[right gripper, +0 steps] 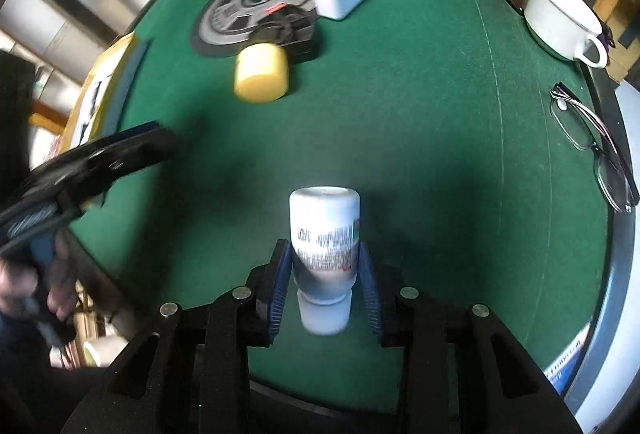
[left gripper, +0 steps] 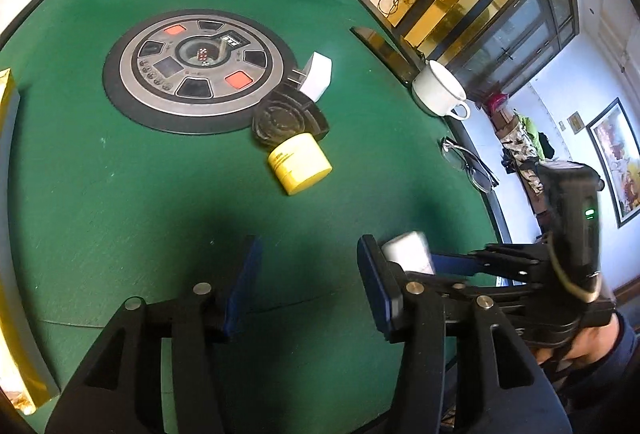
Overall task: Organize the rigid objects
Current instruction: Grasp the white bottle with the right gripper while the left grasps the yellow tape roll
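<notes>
Green felt table point(right gripper: 400, 122), matte and slightly fuzzy, bounded by a dark raised rim with a white band behind it.

White plastic bottle point(right gripper: 324, 234): cylindrical, rounded shoulder, printed label blurred and unreadable, pale cap end toward the camera. It lies along the right gripper point(right gripper: 325, 270), which is clamped on it, ribbed blue pads point(right gripper: 280, 274) pressed to both sides of its body. Bottle sits over the near middle of the felt; whether it touches the felt cannot be told. In the left wrist view the same bottle point(left gripper: 408, 254) shows just behind the left gripper's right finger.

Left gripper point(left gripper: 308, 270): jaws spread wide, nothing between them, green felt visible in the gap.

Open felt lies around and ahead of the bottle. Farther out, a yellow cylindrical jar point(left gripper: 300, 164) lies on its side, smooth and opaque, touching or just beside a dark ridged dish point(left gripper: 282, 118). A white rounded box point(left gripper: 318, 76) stands just behind the dish. All three sit at the edge of a round grey and black control disc point(left gripper: 192, 70) set in the table centre, with red and black buttons and dice under a central dome.

Right edge: white ceramic cup point(right gripper: 560, 18) with handle, interior looks bare. Folded spectacles point(right gripper: 592, 146), thin wire frame, lie near the rim, well apart from the cup.
</notes>
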A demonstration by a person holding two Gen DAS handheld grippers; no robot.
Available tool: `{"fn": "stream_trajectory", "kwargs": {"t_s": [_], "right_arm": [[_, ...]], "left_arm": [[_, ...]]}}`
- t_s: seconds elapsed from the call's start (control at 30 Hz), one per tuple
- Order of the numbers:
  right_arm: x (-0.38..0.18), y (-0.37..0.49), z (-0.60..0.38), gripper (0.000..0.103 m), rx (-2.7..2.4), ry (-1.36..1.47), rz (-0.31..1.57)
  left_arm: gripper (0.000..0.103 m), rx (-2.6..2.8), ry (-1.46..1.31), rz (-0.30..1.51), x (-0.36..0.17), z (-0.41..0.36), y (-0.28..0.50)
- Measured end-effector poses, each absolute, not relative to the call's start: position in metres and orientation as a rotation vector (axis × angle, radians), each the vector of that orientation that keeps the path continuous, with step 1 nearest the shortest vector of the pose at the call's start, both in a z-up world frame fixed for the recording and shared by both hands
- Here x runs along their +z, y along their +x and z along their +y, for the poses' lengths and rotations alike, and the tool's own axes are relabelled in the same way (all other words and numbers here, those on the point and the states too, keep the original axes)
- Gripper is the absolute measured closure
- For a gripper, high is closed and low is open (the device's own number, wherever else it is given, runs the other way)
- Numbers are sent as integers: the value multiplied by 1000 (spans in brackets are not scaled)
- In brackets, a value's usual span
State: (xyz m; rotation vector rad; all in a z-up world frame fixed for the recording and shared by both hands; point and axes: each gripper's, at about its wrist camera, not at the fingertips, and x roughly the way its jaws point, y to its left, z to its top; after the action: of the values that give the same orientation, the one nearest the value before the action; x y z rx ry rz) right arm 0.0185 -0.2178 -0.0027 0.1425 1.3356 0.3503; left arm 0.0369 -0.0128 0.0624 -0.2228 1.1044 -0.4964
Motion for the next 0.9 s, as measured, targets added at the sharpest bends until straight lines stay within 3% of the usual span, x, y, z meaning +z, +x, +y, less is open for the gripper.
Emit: {"fn": "stream_trajectory", "kwargs": {"t_s": [0.47,0.8,0.9], "right_arm": [[-13,3,-222,71,358,109,1275],[-13,-15,-227,71,371,97,1239],[-14,-19,-229,71,375,103,1237]], "left_arm": [[55,-326,-353,1170,51,-40,82],[53,-209,-279,1217,26,-57,106],[60,-226,-240,1197,24,-58,106]]}}
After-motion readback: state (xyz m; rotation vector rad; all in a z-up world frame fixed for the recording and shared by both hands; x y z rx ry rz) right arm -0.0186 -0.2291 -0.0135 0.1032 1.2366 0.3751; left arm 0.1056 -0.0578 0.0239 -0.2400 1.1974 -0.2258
